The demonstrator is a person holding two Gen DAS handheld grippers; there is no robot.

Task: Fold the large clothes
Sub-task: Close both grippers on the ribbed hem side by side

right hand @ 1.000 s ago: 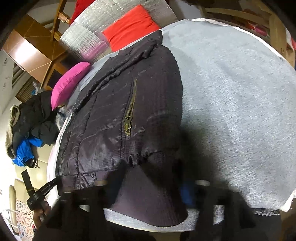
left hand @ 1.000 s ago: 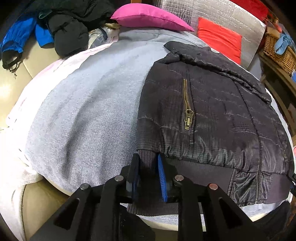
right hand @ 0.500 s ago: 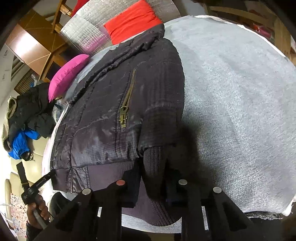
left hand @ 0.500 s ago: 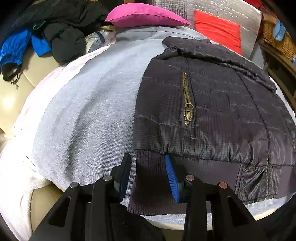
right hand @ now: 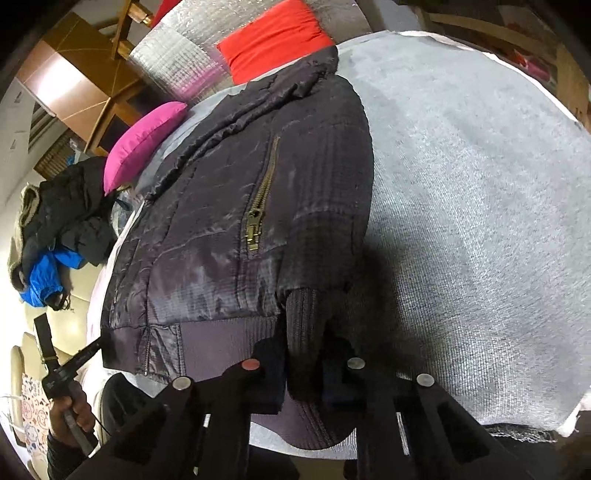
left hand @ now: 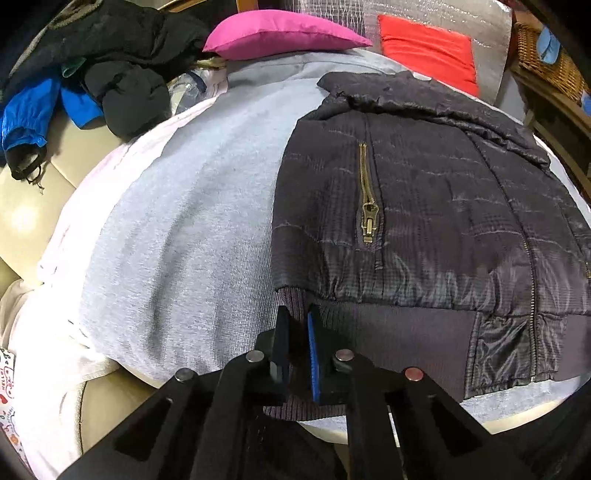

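A dark quilted jacket (left hand: 424,206) with brass pocket zips lies flat on a grey cloth (left hand: 192,229); it also shows in the right wrist view (right hand: 236,229). My left gripper (left hand: 295,332) is shut on the ribbed hem (left hand: 291,299) at the jacket's left bottom corner. My right gripper (right hand: 306,343) is shut on the ribbed hem (right hand: 306,314) at the right bottom corner. Both corners sit at the near edge of the cloth.
A pink cushion (left hand: 284,35) and a red cushion (left hand: 428,46) lie at the far side. A pile of black and blue clothes (left hand: 74,74) sits far left on a beige sofa. A wicker basket (left hand: 546,62) stands far right.
The left gripper opened half a second ago and has shut again on the hem's left corner. The right gripper stays closed on the hem's right corner. The jacket lies slightly flatter.
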